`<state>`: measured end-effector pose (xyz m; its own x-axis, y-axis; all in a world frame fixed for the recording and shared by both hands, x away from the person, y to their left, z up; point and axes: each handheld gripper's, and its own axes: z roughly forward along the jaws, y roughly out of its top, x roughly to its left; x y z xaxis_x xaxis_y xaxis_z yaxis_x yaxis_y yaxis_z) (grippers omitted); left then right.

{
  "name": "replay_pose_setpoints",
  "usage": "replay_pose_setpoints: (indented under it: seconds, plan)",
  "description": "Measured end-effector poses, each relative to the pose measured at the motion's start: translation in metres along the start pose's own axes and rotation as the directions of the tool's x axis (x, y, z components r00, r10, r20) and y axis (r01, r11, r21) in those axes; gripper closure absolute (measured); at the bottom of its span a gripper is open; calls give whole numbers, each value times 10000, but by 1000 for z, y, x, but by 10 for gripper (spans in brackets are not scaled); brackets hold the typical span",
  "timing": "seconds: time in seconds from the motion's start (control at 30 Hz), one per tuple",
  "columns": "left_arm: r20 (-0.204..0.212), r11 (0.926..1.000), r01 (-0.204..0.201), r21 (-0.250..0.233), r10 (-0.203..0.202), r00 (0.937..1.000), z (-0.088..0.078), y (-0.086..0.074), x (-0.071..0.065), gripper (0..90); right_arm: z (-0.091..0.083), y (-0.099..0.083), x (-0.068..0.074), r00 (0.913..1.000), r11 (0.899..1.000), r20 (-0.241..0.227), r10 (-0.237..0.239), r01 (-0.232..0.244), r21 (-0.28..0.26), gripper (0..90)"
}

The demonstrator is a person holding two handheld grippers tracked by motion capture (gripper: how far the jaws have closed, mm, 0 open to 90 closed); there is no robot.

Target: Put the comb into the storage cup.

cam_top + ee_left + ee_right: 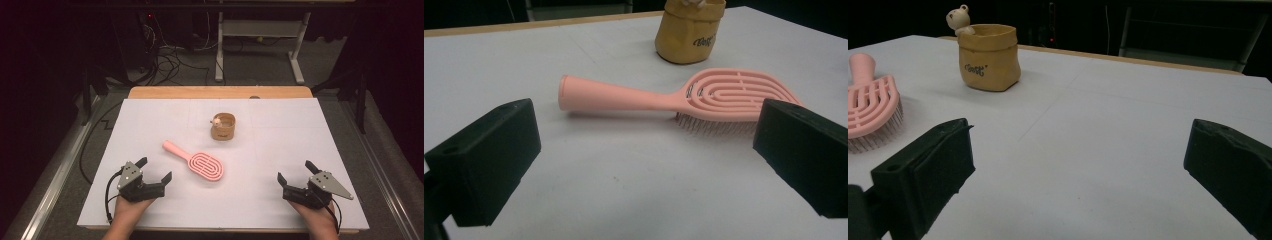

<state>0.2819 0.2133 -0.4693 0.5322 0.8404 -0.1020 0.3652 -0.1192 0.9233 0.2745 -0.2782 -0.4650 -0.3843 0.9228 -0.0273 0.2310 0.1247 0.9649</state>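
A pink hairbrush (196,161) lies bristles down in the middle of the white table sheet (270,145), its handle pointing to the far left. Behind it stands a tan bag-shaped holder (223,126) with a small bear figure (217,120) on its rim. My left gripper (154,170) rests near the front left, open and empty, a short way from the hairbrush (664,96). My right gripper (295,173) sits at the front right, also open and empty. The holder (989,57) and the brush head (870,112) appear to its left in the right gripper view.
The wooden table edge (220,92) runs along the far side. Beyond it are table legs (219,45) and loose cables (170,60) on the floor. A metal rail (50,190) runs along the left side of the table.
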Motion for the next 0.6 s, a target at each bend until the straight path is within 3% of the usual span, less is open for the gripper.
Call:
replay_pose_setpoints:
  seconds: [0.2, 0.6]
  plan:
    - [52, 9994, -331, -30, 331, 9994, -1, 1, -3, 0, -4, 3, 1, 10000, 9999, 46, -40, 41, -123, 3]
    - [-106, 9996, -271, -89, 270, 9996, -3, 0, -1, 0, -1, 3, 4, 9999, 9999, -15, -139, 139, -70, 4]
